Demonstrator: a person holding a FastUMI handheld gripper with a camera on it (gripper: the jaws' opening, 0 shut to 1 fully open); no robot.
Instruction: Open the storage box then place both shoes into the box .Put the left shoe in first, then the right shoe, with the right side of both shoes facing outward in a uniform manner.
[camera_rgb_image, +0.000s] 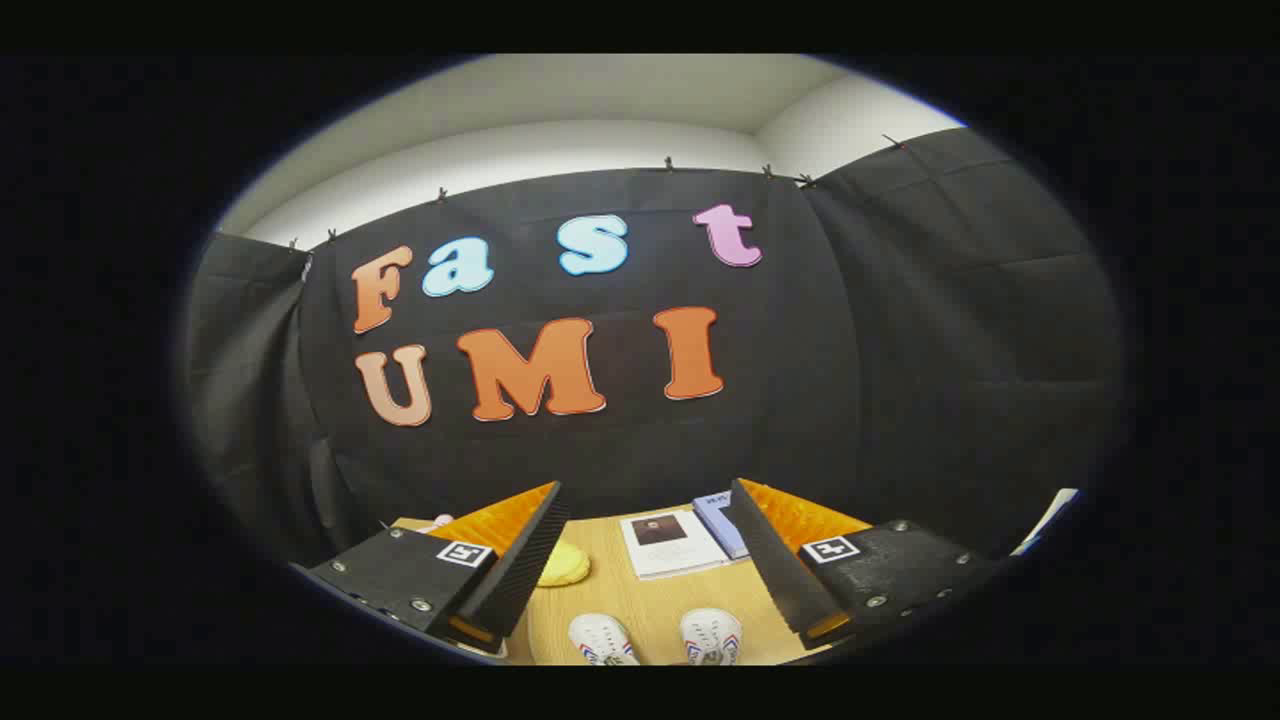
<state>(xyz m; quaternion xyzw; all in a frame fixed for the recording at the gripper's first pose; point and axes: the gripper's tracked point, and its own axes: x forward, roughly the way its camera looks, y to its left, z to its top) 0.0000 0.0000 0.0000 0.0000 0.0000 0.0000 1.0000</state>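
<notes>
Between the wide-spread tongs (650, 590), two rounded white shoes (655, 638) sit on pale wood.

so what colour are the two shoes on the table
White, with red and blue stripes on the sides; the shoes lie between the open fingers of the hand-held gripper, seen in the gripper view.

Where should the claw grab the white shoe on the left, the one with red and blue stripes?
Probably from above, pinching across the sides of the left white shoe with red and blue stripes. It stands upright on the light wooden table, toe pointing away, beside its matching right shoe. The open claw holds nothing. The heel is out of sight, so I cannot judge that end.
</notes>
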